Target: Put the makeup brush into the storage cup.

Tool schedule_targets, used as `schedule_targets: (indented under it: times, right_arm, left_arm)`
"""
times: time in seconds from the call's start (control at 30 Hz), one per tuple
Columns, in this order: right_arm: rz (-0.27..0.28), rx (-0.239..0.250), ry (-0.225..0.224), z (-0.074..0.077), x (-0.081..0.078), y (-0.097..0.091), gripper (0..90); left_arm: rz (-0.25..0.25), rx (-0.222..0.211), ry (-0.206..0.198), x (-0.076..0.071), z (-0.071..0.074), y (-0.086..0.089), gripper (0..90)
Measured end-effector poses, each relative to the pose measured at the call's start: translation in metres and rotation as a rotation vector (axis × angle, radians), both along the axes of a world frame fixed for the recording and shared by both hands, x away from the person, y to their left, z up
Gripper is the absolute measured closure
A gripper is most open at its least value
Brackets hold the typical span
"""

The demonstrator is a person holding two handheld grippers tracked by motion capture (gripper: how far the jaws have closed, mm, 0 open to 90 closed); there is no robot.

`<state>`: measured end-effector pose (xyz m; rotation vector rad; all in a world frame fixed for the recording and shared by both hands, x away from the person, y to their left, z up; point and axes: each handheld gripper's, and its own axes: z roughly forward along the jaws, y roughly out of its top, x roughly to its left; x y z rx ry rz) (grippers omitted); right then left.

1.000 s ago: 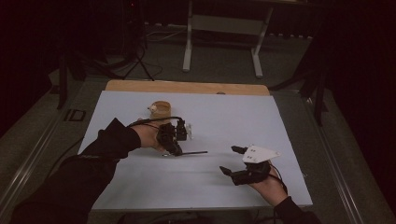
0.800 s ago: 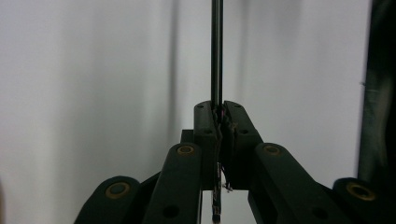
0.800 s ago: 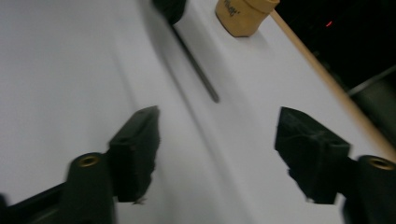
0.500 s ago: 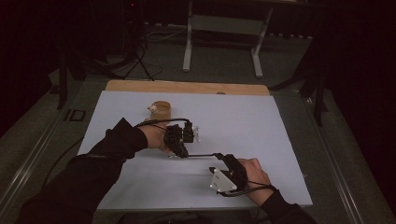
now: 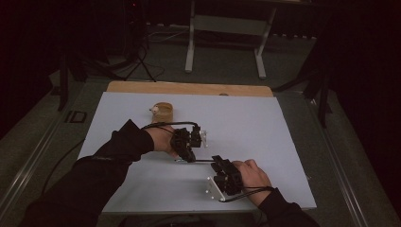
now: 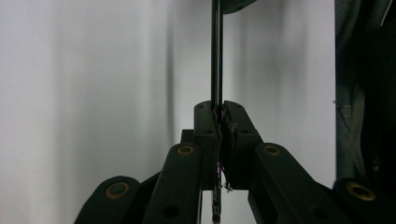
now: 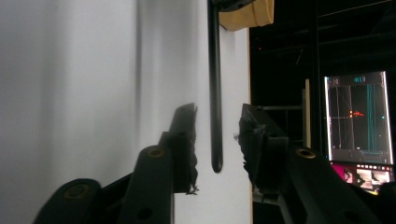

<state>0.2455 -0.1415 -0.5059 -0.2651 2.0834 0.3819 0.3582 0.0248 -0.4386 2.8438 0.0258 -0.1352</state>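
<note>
Left gripper (image 6: 218, 122) pinches the thin black stick (image 7: 215, 88). Right gripper (image 7: 217, 135), jaws just closing around its free end, should squeeze gently and straight.

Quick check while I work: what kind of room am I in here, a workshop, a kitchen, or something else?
Most likely a dim lab or recording studio, not a kitchen. The white table stands amid dark surroundings with stand legs and cables on the floor behind it, and a lit monitor showing graph-like traces glows in the right gripper view.

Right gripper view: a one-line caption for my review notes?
Right tongs closing around the thin black rod, pads not yet touching it.
</note>
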Motion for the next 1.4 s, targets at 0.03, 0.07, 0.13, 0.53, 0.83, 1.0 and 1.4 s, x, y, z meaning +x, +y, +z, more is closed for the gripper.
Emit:
schedule_targets:
  times: [0.03,0.07,0.13,0.53,0.83,1.0,1.4]
  right_arm:
    - [-0.013,-0.001,0.005,-0.001,0.001,-0.001,75.6]
    - [-0.026,0.011,0.024,-0.002,0.000,-0.001,76.6]
    - [-0.040,0.017,0.046,-0.001,0.002,-0.003,84.1]
    - [-0.095,0.085,0.160,0.005,0.011,-0.008,85.9]
    - [-0.214,0.238,0.333,0.014,0.023,-0.019,85.9]
    - [-0.312,0.342,0.456,0.022,0.032,-0.029,85.9]
    - [-0.476,0.564,0.712,0.036,0.050,-0.053,85.9]
  left_arm:
    - [0.003,-0.001,-0.004,0.000,0.000,0.000,85.5]
    - [0.004,0.003,0.006,0.001,0.000,-0.001,85.5]
    - [-0.002,-0.002,0.006,0.001,0.000,-0.001,85.5]
    - [-0.002,-0.115,-0.047,0.004,0.009,0.002,61.0]
    - [0.110,-0.335,-0.048,0.010,0.041,0.031,31.5]
    - [0.120,-0.371,-0.021,0.011,0.045,0.044,8.5]
    - [0.324,-0.697,-0.183,0.000,0.059,0.072,0.7]
